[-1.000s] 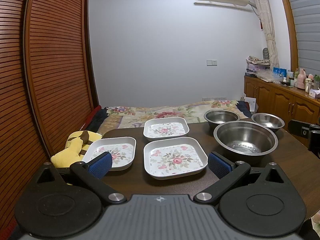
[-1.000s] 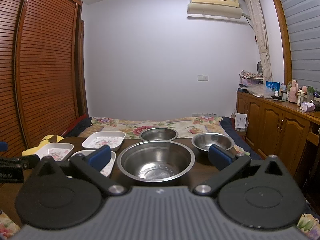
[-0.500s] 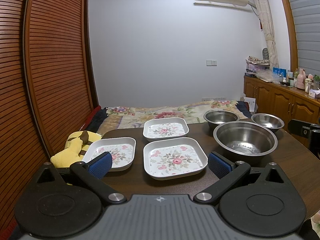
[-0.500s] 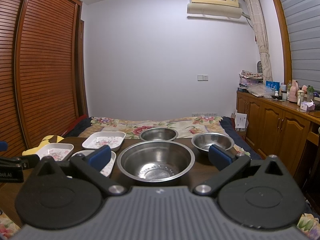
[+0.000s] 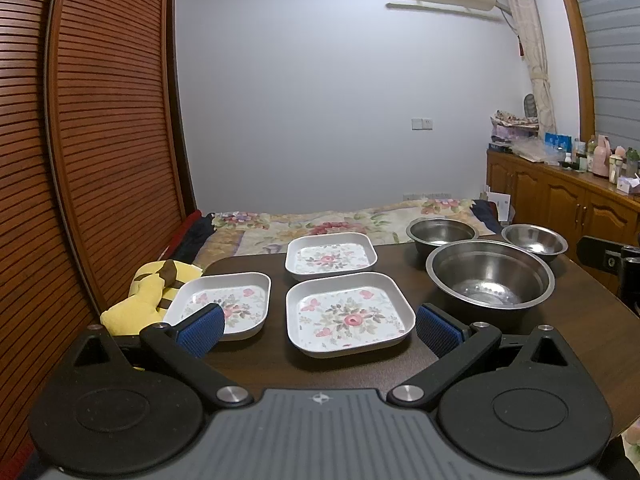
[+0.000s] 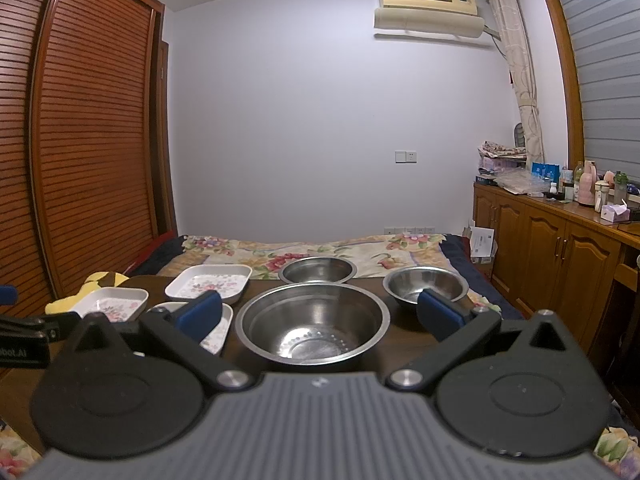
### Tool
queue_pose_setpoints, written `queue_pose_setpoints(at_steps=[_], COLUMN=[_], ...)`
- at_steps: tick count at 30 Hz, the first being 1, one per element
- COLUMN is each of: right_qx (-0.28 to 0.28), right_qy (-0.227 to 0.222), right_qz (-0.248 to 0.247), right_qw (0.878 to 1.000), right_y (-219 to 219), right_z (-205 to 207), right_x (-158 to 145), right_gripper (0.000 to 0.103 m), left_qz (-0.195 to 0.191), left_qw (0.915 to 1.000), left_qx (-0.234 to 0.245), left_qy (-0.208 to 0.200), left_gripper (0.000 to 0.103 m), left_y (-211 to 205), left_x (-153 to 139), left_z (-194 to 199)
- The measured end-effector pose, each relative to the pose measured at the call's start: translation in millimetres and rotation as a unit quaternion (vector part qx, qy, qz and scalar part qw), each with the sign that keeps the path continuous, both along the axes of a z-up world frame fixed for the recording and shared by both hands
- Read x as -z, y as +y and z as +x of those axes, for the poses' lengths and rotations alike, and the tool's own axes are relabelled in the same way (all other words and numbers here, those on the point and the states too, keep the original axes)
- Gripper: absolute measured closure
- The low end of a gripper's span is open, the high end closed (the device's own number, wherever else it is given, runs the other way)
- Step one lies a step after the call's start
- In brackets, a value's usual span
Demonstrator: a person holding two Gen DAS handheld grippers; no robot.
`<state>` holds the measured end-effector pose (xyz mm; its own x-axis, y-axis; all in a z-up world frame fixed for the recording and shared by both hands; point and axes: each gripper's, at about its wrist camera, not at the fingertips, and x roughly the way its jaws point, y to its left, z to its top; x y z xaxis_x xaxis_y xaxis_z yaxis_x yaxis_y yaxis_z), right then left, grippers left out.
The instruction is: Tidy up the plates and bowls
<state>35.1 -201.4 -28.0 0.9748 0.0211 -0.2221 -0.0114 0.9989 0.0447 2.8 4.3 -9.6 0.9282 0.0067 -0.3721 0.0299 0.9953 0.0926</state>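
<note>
Three white square floral plates lie on the dark wooden table (image 5: 272, 360): a near plate (image 5: 347, 314), a far plate (image 5: 330, 255) and a left plate (image 5: 226, 300). To their right stand a large steel bowl (image 5: 490, 276), a medium bowl (image 5: 442, 233) and a small bowl (image 5: 534, 240). My left gripper (image 5: 318, 330) hangs open just in front of the near plate, holding nothing. My right gripper (image 6: 320, 314) is open before the large steel bowl (image 6: 313, 322), with the medium bowl (image 6: 318, 270) and the small bowl (image 6: 425, 284) behind it.
A yellow plush toy (image 5: 150, 292) lies off the table's left edge beside a slatted wooden wardrobe (image 5: 100, 160). A bed with a floral cover (image 5: 340, 222) sits beyond the table. Wooden cabinets (image 6: 560, 260) topped with bottles line the right wall.
</note>
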Motion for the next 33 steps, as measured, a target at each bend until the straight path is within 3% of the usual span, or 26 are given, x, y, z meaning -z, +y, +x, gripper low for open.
queue_pose_setpoints(at_steps=[11, 20, 27, 31, 33], right_qx=[-0.012, -0.072, -0.123, -0.152, -0.163], right_qy=[0.010, 0.033, 0.054, 0.063, 0.066], right_qz=[-0.001, -0.014, -0.013, -0.020, -0.024], right_qw=[1.000, 0.997, 0.991, 0.986, 0.984], right_y=[6.9, 35.4, 54.3, 68.5, 74.5], right_z=[3.2, 15.9, 34.3, 45.9, 51.6], right_x=[5.7, 19.0, 22.4, 23.8, 25.1], right_gripper=[0.000, 0.000, 0.000, 0.016, 0.016], left_qz=[-0.006, -0.021, -0.015, -0.011, -0.012], left_qw=[0.9994, 0.9953, 0.9954, 0.9955, 0.9959], left_qx=[0.003, 0.005, 0.002, -0.002, 0.000], left_qy=[0.035, 0.094, 0.095, 0.094, 0.089], left_gripper=[0.000, 0.000, 0.000, 0.000, 0.000], left_y=[5.5, 24.8, 41.0, 52.3, 58.2], left_x=[17.6, 40.8, 41.8, 42.4, 42.2], left_z=[9.5, 28.3, 36.7, 47.1, 52.3])
